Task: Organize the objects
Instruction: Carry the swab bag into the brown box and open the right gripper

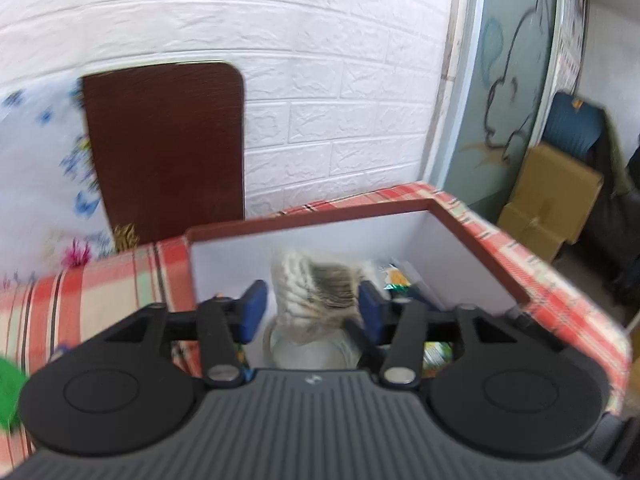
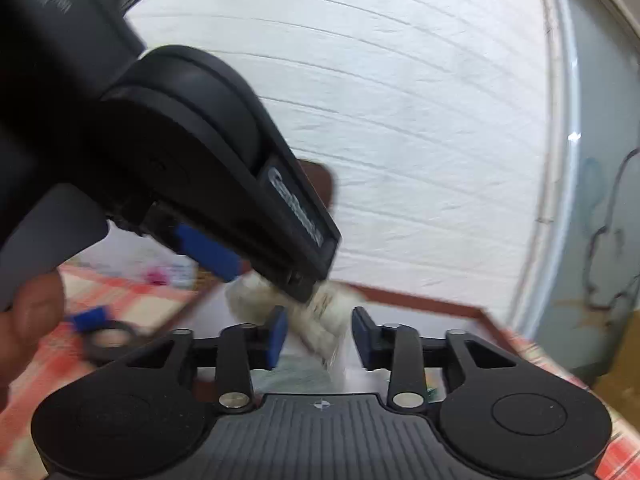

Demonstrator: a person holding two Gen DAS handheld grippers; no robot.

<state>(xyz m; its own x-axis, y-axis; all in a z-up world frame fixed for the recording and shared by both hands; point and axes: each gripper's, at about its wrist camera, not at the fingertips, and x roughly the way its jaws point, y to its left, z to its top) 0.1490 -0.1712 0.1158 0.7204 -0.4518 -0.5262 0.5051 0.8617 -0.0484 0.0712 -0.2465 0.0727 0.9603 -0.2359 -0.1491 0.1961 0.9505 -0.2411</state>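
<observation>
My left gripper (image 1: 310, 310) hangs over the open box (image 1: 480, 240), its blue pads (image 1: 252, 308) parted. A whitish, striped bundle (image 1: 316, 284), blurred, shows between the pads; it seems to sit apart from the left pad and close to the right one, and I cannot tell whether either pad touches it. My right gripper (image 2: 320, 336) also has its blue pads (image 2: 278, 336) standing apart, and the same pale bundle (image 2: 320, 320) lies in the gap ahead of them, too smeared for me to say whether it is touched.

In the right wrist view my left gripper (image 2: 256, 256) crosses from the upper left, its tip over the bundle, and a finger of my hand (image 2: 32, 312) shows at the left edge.

Below the bundle, inside the box, lies something pale and rounded (image 1: 308, 348), with colourful packets (image 1: 400, 280) to its right. The box has white inner walls and a dark red rim (image 1: 312, 216). It stands on a red checked cloth (image 1: 100, 280). To the far left a dark brown board (image 1: 164, 148) leans against the white brick wall (image 1: 320, 80). To the far right are cardboard boxes (image 1: 552, 196).
</observation>
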